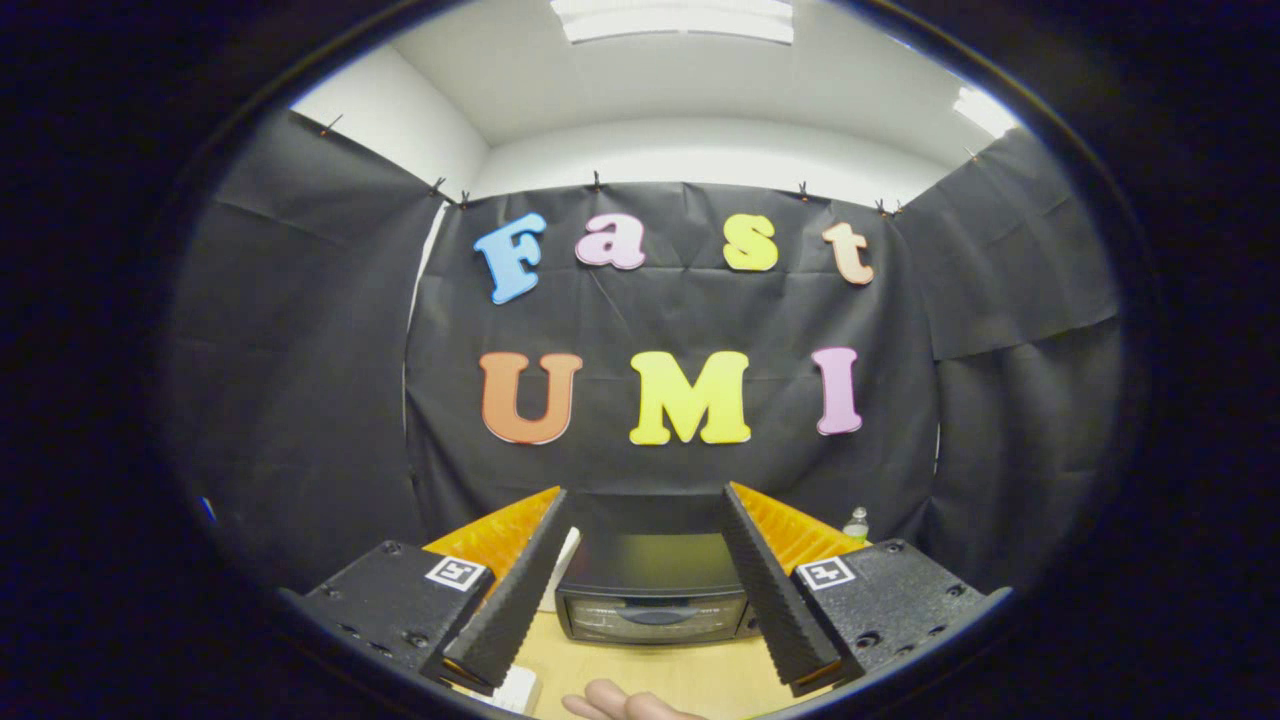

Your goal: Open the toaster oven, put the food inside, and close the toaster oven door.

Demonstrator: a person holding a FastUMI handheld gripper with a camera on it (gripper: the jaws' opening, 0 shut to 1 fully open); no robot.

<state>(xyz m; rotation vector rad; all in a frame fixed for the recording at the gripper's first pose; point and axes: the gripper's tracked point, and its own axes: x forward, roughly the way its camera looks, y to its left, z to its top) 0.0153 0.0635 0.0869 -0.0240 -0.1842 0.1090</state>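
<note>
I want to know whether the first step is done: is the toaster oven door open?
No, the toaster oven beyond the open gripper has its door upright and shut.

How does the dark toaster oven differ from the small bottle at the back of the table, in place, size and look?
The dark boxy toaster oven sits between and beyond the open gripper fingers, door shut; the small clear bottle stands beyond the right finger, by the black cloth wall. The toaster oven is wide and opaque; the bottle looks slim, upright and much smaller. Both rest on the light wooden table.
</note>
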